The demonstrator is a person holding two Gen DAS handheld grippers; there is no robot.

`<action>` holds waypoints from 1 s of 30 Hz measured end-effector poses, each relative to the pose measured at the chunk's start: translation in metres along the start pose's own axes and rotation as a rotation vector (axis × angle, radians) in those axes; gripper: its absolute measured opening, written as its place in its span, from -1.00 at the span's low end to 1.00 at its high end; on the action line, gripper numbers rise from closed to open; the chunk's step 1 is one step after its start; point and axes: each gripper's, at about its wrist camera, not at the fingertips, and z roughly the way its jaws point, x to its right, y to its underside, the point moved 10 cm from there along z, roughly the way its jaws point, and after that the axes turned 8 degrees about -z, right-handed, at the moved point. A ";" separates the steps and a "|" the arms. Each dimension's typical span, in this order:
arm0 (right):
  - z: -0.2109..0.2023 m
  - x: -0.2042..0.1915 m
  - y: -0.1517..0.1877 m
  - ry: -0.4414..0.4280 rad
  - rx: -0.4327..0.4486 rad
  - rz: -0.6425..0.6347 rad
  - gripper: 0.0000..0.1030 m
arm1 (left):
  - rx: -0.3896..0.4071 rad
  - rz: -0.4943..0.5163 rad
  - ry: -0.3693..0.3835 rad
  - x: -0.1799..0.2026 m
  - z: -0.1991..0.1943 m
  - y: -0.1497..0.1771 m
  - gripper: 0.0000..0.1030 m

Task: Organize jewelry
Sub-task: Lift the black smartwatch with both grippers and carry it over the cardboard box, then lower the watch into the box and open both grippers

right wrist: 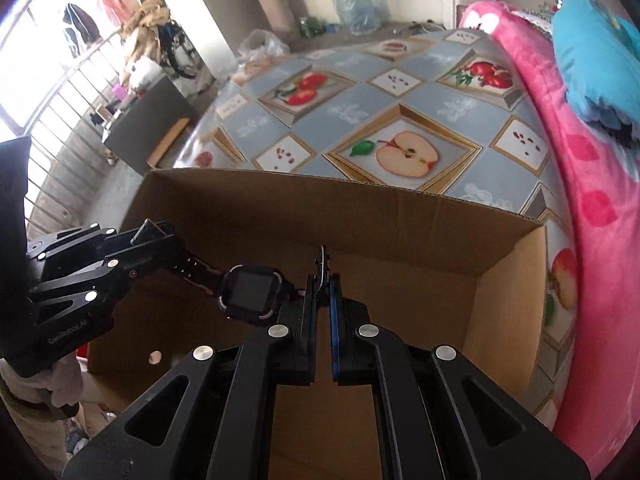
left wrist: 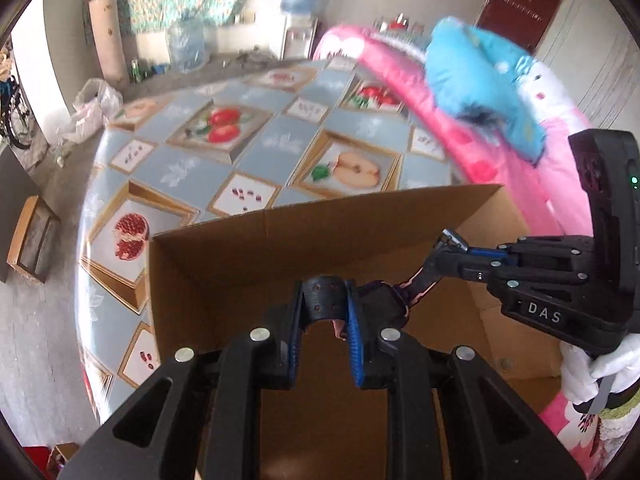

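Observation:
A black wristwatch point(right wrist: 248, 294) with a square dark face hangs stretched between my two grippers, above the open cardboard box point(right wrist: 400, 208). My left gripper point(left wrist: 326, 300) is shut on one end of the watch strap point(left wrist: 324, 292); it also shows in the right wrist view point(right wrist: 160, 248). My right gripper point(right wrist: 323, 280) is shut on the other strap end point(right wrist: 321, 262); it also shows in the left wrist view point(left wrist: 444, 252), coming in from the right. The watch body point(left wrist: 380, 300) is partly hidden behind my left fingers.
The box point(left wrist: 280, 232) stands on a table with a fruit-print cloth point(left wrist: 256, 148). A pink blanket point(right wrist: 580, 168) and a blue cushion point(right wrist: 592, 52) lie to the right. The box floor point(right wrist: 200, 340) shows a small hole. Room clutter lies beyond the table.

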 end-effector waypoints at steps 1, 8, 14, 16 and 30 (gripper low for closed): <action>0.007 0.004 0.001 0.017 -0.027 -0.001 -0.92 | -0.027 -0.004 -0.013 -0.002 0.008 0.000 -0.60; 0.019 0.022 0.003 0.084 -0.093 0.008 -0.82 | -0.031 -0.005 -0.089 -0.014 0.029 -0.006 -0.23; -0.005 0.025 -0.004 0.131 -0.004 0.000 -0.70 | 0.057 -0.047 -0.051 -0.012 0.007 -0.020 -0.10; -0.024 0.023 -0.006 0.134 0.055 0.000 -0.70 | 0.123 -0.045 -0.032 -0.007 -0.014 -0.022 -0.10; -0.179 -0.088 0.119 -0.246 0.552 -0.178 -0.67 | 0.536 -0.170 -0.158 -0.077 -0.191 0.129 0.04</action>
